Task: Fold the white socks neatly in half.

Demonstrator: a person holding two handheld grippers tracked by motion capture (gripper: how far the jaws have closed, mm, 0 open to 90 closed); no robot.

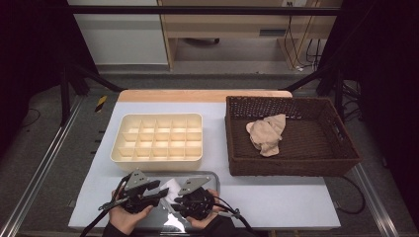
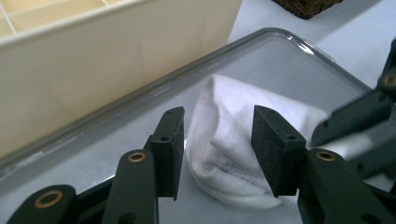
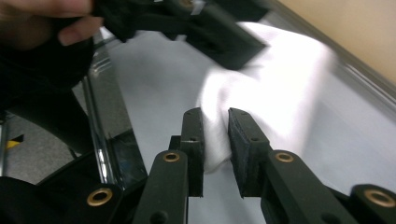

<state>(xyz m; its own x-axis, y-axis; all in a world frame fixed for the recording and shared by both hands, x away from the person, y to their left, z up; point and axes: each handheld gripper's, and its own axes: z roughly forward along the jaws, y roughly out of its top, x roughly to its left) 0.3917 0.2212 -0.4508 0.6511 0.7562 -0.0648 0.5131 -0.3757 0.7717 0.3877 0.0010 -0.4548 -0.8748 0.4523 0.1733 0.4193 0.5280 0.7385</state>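
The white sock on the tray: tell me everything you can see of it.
The white sock is soft knitted cloth, bunched and folded over, with a line of stitching along one curved end. It lies on the clear tray in front of the cream divided box. The right tongs pinch one end of it between their pads. The left tongs stand open astride the other end; whether their pads touch the cloth is unclear.

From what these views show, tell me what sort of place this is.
Probably a lab recording station: a table on a metal frame, cables on the floor, and sorting props laid out, a divided tray and a wicker basket.
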